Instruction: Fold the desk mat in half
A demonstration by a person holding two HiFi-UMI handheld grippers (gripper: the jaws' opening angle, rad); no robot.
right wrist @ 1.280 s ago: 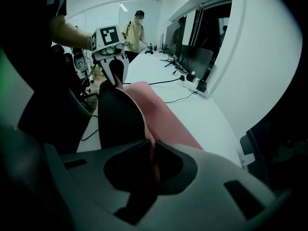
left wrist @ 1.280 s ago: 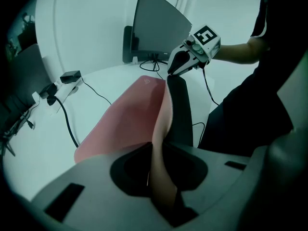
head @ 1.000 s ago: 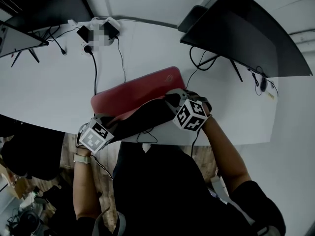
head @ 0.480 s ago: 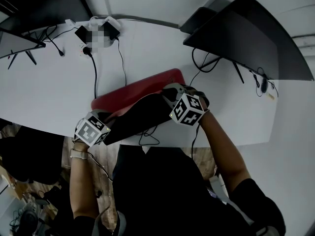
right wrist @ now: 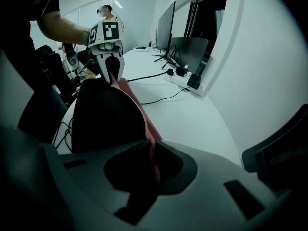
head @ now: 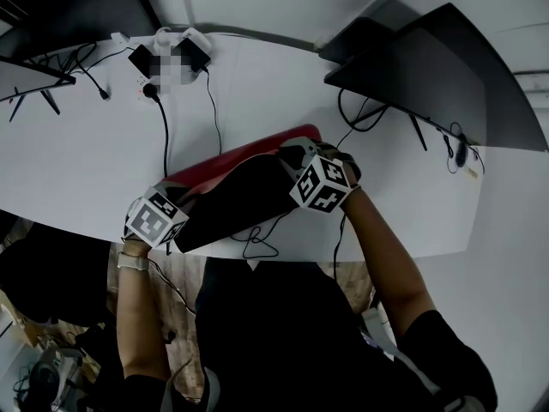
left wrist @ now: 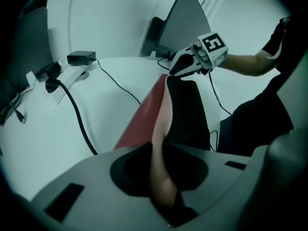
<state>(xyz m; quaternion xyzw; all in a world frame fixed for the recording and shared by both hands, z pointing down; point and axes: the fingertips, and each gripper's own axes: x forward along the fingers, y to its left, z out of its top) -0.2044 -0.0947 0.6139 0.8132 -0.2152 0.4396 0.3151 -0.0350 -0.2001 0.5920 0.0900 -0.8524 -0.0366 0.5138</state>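
Head view: shows the left gripper (head: 171, 209) and the right gripper (head: 296, 161), each clamped on one corner of the desk mat (head: 244, 157), above the front part of the white desk (head: 77, 153). Shows the held edge raised off the desk, black underside turned up to the camera, red face visible only along the far strip that meets the desk. Takes in a power strip (head: 167, 54) with a black cable (head: 164, 123) at the back left and a dark monitor (head: 429, 75) at the back right.

Left gripper view: looks along jaws pinched together on the mat's edge, the sheet standing upright between them. Catches the right gripper (left wrist: 180, 71) gripping the opposite corner, black underside (left wrist: 187, 114) to the right, red face sloping down to the desk on the left.

Right gripper view: finds jaws pressed together on the thin red edge, the black underside (right wrist: 108, 114) bulging to the left, and the left gripper (right wrist: 111, 64) holding the far corner above the desk
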